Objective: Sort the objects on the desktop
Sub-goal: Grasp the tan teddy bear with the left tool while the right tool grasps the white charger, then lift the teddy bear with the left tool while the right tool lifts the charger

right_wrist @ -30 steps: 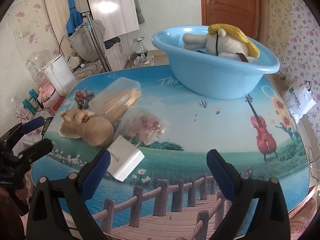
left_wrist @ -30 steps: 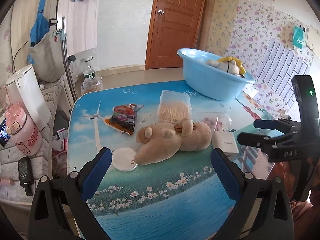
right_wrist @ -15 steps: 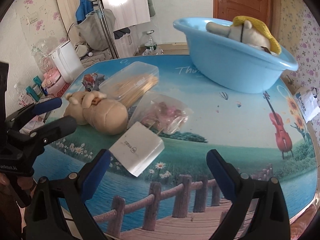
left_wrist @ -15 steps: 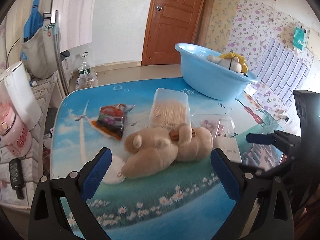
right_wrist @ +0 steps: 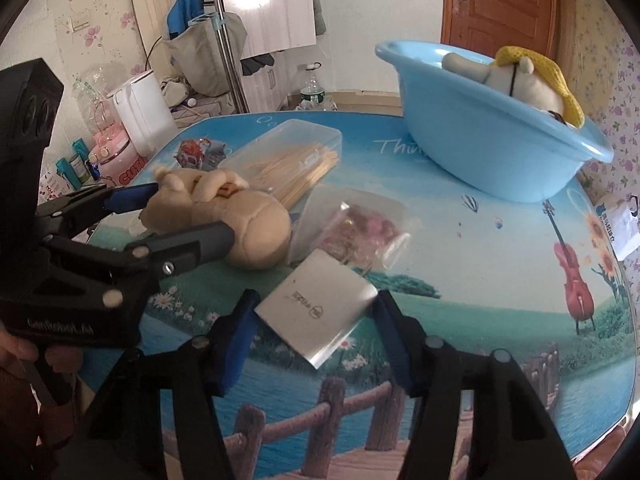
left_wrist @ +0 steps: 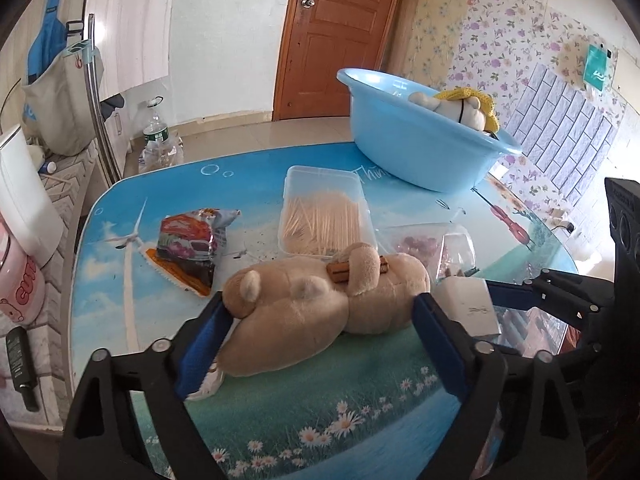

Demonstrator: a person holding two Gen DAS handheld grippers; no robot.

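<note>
On the table (left_wrist: 280, 412), near its front edge, a tan plush (left_wrist: 320, 304) is straddled by the left gripper (left_wrist: 320, 320); the jaws are set wide, with the blue pads at or just beside head and rump, and whether they touch cannot be told. The right gripper (right_wrist: 314, 332) is placed around a white packet (right_wrist: 316, 306) lying flat, jaws narrower but not seen to be pressing; contact cannot be told. One plush with a yellow hat (right_wrist: 528, 76) is already seen in the blue basin (right_wrist: 500, 168) at the far right of the table, so the sorting is judged barely begun. Left on the table are noted: the tan plush, the packet, a clear box of sticks (left_wrist: 326, 216), a clear bag (right_wrist: 360, 228) of pinkish bits, a snack bag (left_wrist: 192, 248), and a white round thing (left_wrist: 208, 384) half hidden under the left finger. The middle is crowded, with box, bag, plush and packet touching or just beside one another. Open room is seen along the front strip and on the right by the violin print, a likely clear lane to the basin. The two grippers are close together; a clash on lifting is judged possible.
</note>
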